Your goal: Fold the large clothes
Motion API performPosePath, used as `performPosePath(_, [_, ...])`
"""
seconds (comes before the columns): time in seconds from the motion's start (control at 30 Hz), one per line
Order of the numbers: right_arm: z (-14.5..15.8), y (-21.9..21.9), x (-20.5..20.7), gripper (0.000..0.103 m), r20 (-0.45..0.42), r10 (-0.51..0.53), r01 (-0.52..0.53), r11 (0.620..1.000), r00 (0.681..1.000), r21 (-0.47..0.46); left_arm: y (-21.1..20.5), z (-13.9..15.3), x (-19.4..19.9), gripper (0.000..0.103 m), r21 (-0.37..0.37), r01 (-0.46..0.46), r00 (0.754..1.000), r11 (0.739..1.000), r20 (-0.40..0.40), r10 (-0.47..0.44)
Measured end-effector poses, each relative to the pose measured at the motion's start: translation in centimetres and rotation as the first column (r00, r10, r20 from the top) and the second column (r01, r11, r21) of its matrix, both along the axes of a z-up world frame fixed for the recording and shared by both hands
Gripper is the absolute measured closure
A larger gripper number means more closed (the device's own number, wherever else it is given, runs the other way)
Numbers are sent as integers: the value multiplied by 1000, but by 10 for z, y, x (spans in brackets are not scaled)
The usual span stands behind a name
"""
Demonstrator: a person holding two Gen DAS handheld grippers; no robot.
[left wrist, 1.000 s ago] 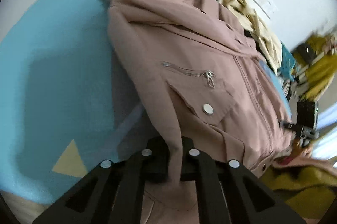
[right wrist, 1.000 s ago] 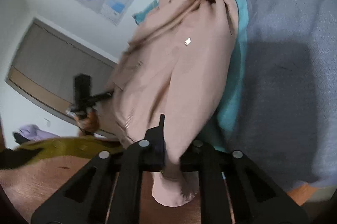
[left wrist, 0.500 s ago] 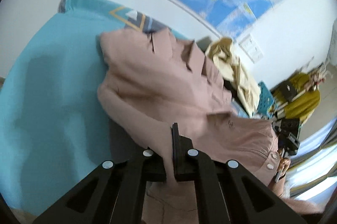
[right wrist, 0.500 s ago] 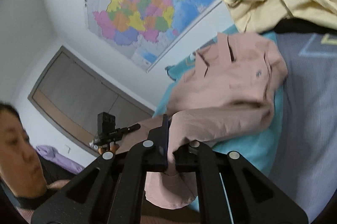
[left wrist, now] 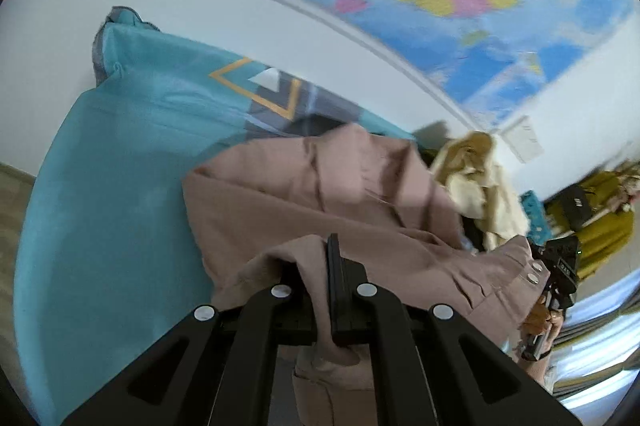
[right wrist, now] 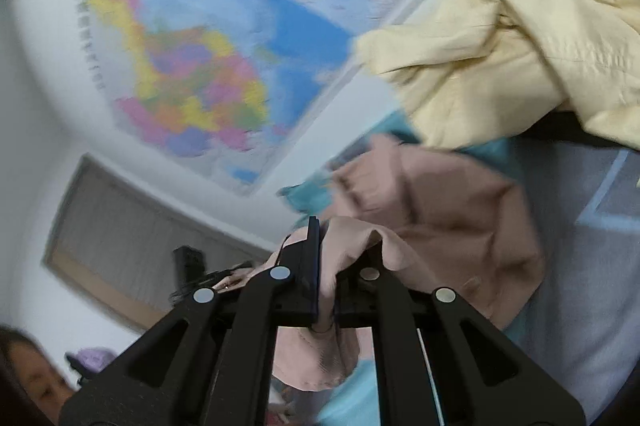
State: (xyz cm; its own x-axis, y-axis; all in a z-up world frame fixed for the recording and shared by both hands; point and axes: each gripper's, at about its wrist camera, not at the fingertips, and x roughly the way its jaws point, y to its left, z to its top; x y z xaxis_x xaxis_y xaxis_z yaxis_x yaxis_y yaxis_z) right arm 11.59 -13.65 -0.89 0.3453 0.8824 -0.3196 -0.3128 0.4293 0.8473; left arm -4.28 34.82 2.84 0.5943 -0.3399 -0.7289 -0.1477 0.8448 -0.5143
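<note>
The left gripper (left wrist: pixel 320 266) is pinching a fold of the pink jacket (left wrist: pixel 312 197), jaws clamped tight. The right gripper (right wrist: pixel 326 258) is gripping another fold (right wrist: pixel 436 209) likewise. The jacket is lying on the teal bedspread (left wrist: pixel 120 161), cream garment (right wrist: pixel 520 37) at two o'clock.

A bed (left wrist: pixel 120 218) covered in a teal and grey sheet (right wrist: pixel 592 266) carries the pink jacket (left wrist: pixel 340 193), partly lying on it. At the jacket's two o'clock, a cream garment (left wrist: pixel 480 193) is heaped.
</note>
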Motion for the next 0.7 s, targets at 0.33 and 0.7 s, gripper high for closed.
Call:
performPosePath(0.33, [-49, 20, 58, 47, -107, -73, 55, 985, 992, -163, 24, -61, 63, 80, 31, -43, 982, 999, -180, 48])
performPosePath(0.7, [29, 37, -47, 24, 318, 98, 15, 942, 943, -336, -37, -13, -22, 30, 364, 113, 982, 924, 102, -160])
